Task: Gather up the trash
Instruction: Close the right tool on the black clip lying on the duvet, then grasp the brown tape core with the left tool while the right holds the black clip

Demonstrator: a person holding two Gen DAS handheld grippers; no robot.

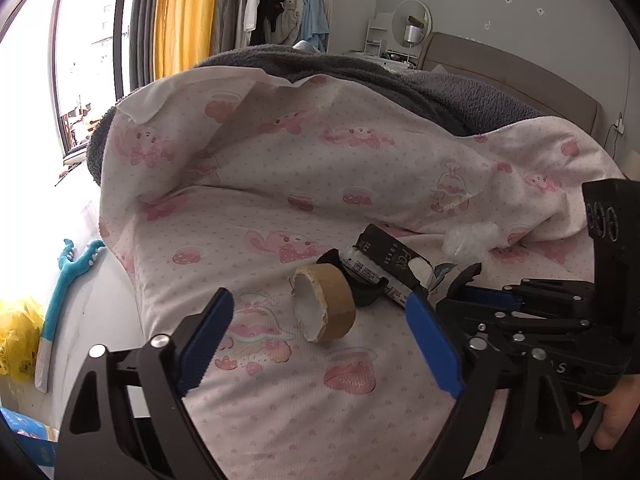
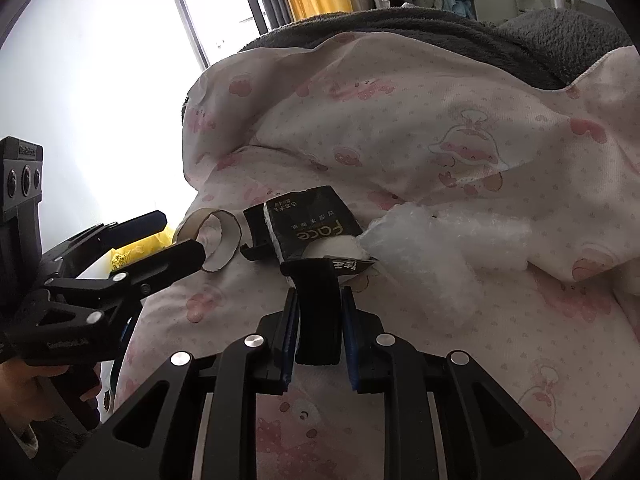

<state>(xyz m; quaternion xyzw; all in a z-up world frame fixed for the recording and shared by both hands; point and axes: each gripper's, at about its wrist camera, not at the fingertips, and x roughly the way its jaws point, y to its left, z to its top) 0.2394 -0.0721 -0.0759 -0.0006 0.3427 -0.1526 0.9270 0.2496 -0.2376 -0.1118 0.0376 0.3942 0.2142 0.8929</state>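
The setting is a bedroom with a large window [image 1: 80,80], a yellow curtain [image 1: 182,16] and clothes hanging on a rack [image 1: 276,4] behind a bed [image 1: 280,400]. The bed is covered by a white quilt with pink cartoon print [image 1: 320,168], and a grey fleece blanket [image 1: 460,92] lies heaped on the quilt at its far side. A yellow plastic bag [image 1: 18,336] sits low at the left, beside the bed. The trash lies in a loose group on the quilt. A crumpled piece of white bubble wrap [image 2: 452,236] rests at the right of the group. A black tissue pack printed "Face" [image 2: 316,224] lies just left of it, touching a black curved plastic piece [image 2: 316,312]. A brown cardboard tape core [image 1: 324,308] stands on its rim at the left of the group. The left gripper [image 1: 320,344] is positioned with its jaws spread wide on either side of the tape core, without contact. The right gripper [image 2: 319,344] has its jaws narrowed onto the black curved plastic piece and grips it between the blue pads [image 2: 290,336].
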